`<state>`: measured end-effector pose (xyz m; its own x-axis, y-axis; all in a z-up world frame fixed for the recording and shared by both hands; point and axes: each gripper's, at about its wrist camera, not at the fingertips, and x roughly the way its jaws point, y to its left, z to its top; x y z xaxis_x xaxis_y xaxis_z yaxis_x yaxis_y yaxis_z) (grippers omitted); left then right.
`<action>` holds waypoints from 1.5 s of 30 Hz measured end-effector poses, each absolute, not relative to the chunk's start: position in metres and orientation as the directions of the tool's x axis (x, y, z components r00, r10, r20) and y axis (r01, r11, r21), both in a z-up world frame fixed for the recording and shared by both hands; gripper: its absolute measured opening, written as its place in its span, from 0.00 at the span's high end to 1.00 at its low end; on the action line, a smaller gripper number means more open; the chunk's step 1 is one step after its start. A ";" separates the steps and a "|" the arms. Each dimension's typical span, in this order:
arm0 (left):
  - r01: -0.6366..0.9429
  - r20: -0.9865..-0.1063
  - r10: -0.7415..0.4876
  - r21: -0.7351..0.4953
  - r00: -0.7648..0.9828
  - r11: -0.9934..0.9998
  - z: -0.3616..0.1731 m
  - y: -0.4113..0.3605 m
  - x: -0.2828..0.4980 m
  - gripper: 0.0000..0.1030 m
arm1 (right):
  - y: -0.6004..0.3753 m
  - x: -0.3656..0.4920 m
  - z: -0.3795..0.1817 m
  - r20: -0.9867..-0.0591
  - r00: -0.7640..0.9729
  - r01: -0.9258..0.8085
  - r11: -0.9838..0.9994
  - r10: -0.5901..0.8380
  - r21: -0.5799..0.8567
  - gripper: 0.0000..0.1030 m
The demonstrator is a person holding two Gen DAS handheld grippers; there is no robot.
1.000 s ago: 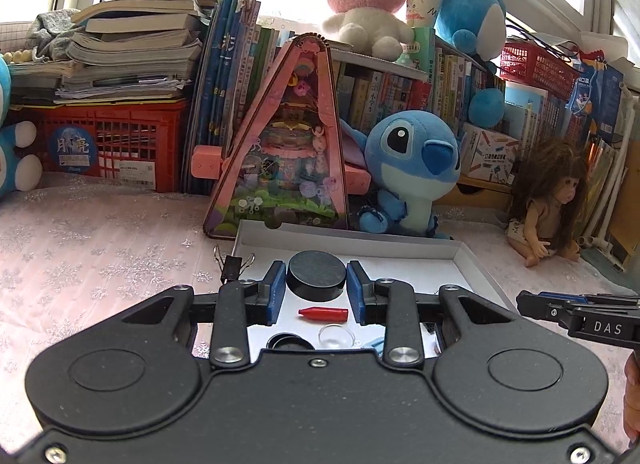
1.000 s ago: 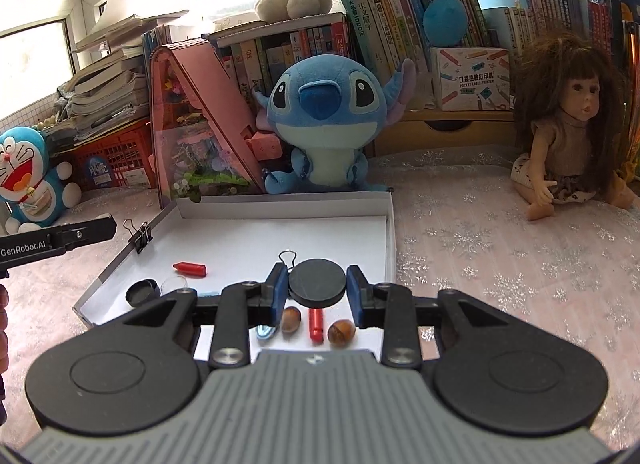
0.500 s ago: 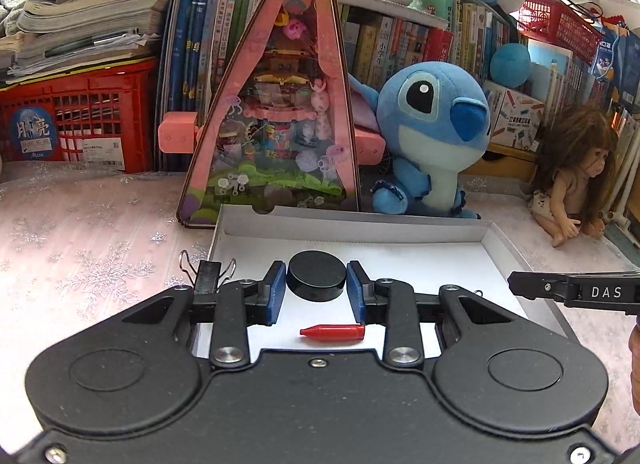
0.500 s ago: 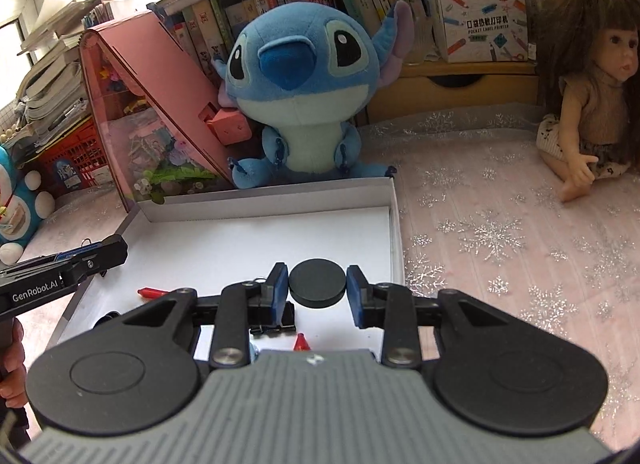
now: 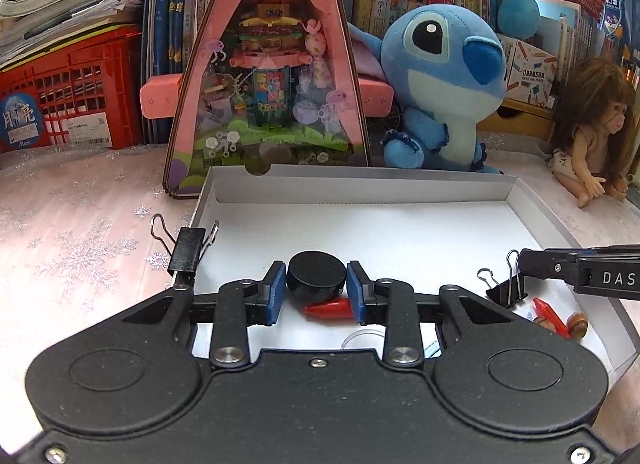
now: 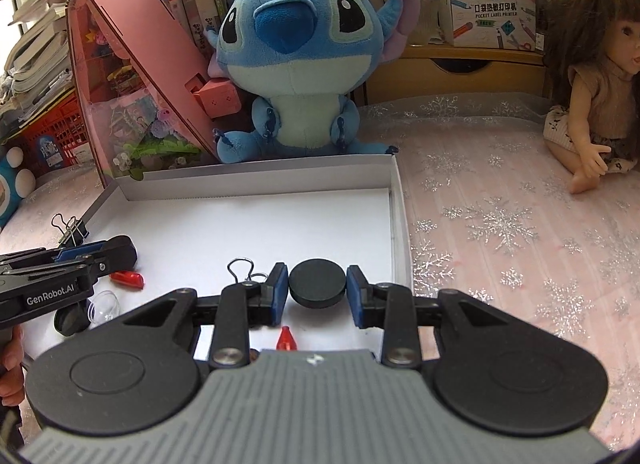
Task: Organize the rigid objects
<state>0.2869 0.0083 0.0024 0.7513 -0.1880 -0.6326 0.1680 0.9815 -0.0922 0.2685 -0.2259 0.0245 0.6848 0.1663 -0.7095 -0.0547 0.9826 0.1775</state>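
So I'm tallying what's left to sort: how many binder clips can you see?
2. One clip sits on the tray's left wall; the other clip lies inside the tray near its right side, by the right gripper. More may hide behind the grippers.

Two black discs [image 5: 317, 275], two binder clips [image 5: 186, 250].

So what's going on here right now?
A person is sorting small items in a shallow white box. The left gripper grips a black disc above a red cone piece; the right gripper grips another black disc near the box's right wall. Binder clips, a clear dome and nuts lie loose inside.
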 end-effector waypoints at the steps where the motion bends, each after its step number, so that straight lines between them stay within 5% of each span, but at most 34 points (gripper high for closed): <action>1: 0.170 -0.634 -0.183 -0.082 0.751 0.982 0.001 0.008 0.287 0.70 | -0.225 0.267 0.024 -0.703 0.692 -0.060 0.983 0.165 0.172 0.64; 13: 0.182 -0.624 -0.165 -0.037 0.763 0.983 -0.001 0.003 0.283 0.69 | -0.216 0.261 0.018 -0.683 0.714 -0.093 0.988 0.154 0.126 0.61; 17: 0.169 -0.606 -0.161 -0.043 0.779 0.985 0.003 0.003 0.279 0.46 | -0.218 0.259 0.020 -0.670 0.725 -0.082 0.985 0.162 0.149 0.55; 23: 0.175 -0.572 -0.153 -0.017 0.806 0.985 0.012 -0.001 0.267 0.29 | -0.218 0.251 0.029 -0.639 0.753 -0.081 0.986 0.159 0.149 0.40; 45: 0.204 -0.529 -0.185 -0.023 0.828 0.979 0.045 0.003 0.184 0.18 | -0.208 0.182 0.059 -0.573 0.808 -0.106 0.990 0.139 0.090 0.17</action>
